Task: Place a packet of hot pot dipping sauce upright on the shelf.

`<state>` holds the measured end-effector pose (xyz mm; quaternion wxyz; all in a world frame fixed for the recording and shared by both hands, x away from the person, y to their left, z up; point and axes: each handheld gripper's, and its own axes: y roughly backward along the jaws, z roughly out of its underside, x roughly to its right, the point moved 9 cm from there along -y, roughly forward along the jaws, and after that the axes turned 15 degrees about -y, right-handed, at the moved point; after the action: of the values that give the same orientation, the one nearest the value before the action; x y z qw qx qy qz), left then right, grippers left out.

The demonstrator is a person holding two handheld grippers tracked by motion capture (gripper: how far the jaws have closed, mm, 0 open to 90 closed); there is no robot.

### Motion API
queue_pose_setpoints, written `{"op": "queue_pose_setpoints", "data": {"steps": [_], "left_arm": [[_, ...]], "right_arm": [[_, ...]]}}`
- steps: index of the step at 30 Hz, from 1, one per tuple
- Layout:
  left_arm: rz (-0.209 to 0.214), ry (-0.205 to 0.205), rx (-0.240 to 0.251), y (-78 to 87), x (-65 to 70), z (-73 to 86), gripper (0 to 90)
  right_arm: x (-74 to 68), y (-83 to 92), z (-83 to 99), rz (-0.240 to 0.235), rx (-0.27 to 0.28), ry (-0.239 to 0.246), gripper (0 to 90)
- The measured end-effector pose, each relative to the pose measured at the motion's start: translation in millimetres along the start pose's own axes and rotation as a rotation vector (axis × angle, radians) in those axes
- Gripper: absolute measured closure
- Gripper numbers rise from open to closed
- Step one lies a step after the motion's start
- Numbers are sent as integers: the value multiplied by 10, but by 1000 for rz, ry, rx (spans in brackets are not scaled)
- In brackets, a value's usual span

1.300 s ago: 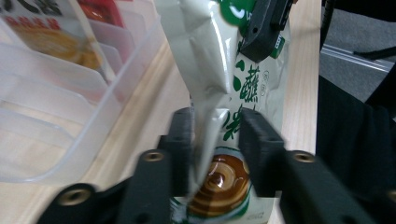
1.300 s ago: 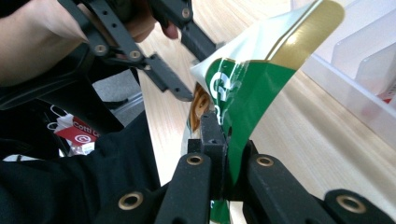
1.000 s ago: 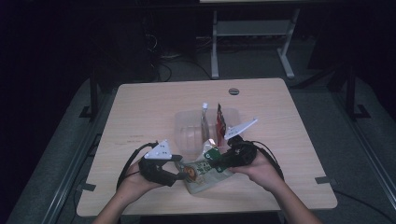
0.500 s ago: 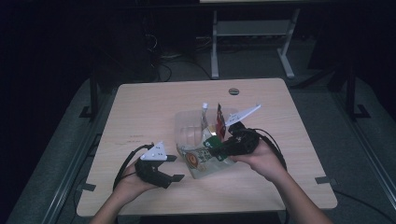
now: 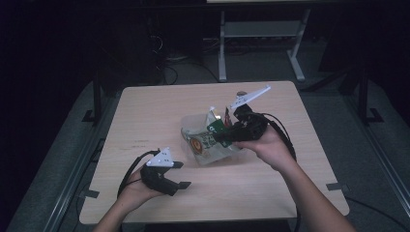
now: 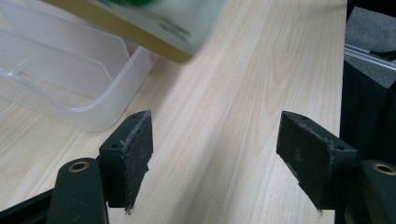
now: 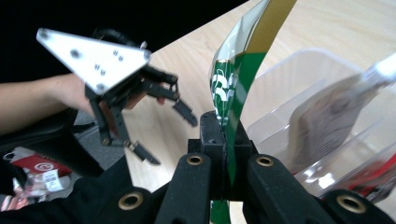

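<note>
Right gripper: jaws clamped tight on the edge of a green and gold snack packet; in the right gripper view the packet stands up out of the closed jaws, pinched flat between the pads.
Snack packet: held in the air above the table, at the near side of the clear plastic container; blurred green and gold corner at the top of the left gripper view.
Left gripper: jaws wide apart, nothing between them; pads over bare wood; jaws just opened further; low over the near left part of the table, well apart from the packet.
Clear plastic container: on the table near its middle, open at the top; packets standing inside, one pale, one red; its corner just beyond the left gripper's left pad.
Table: light wood.
Hands: left hand on the left gripper, right hand on the right gripper; forearms in from the near edge.
</note>
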<state>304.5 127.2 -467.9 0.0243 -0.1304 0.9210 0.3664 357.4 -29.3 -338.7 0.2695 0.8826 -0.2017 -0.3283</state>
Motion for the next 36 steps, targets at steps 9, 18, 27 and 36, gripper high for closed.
{"op": "queue_pose_setpoints", "data": {"steps": [9, 18, 27, 36], "left_arm": [[5, 1, -7, -10, -3, 20, 269], [6, -2, -8, -10, -5, 29, 269], [9, 4, -12, -17, 4, 37, 264], [10, 3, -16, -17, 3, 38, 264]], "right_arm": [[41, -7, -326, 51, 27, -16, 896], [216, -159, -464, 132, 15, -44, 894], [300, -343, -407, 167, -12, -67, 889], [365, -474, -298, 164, -42, -82, 875]]}}
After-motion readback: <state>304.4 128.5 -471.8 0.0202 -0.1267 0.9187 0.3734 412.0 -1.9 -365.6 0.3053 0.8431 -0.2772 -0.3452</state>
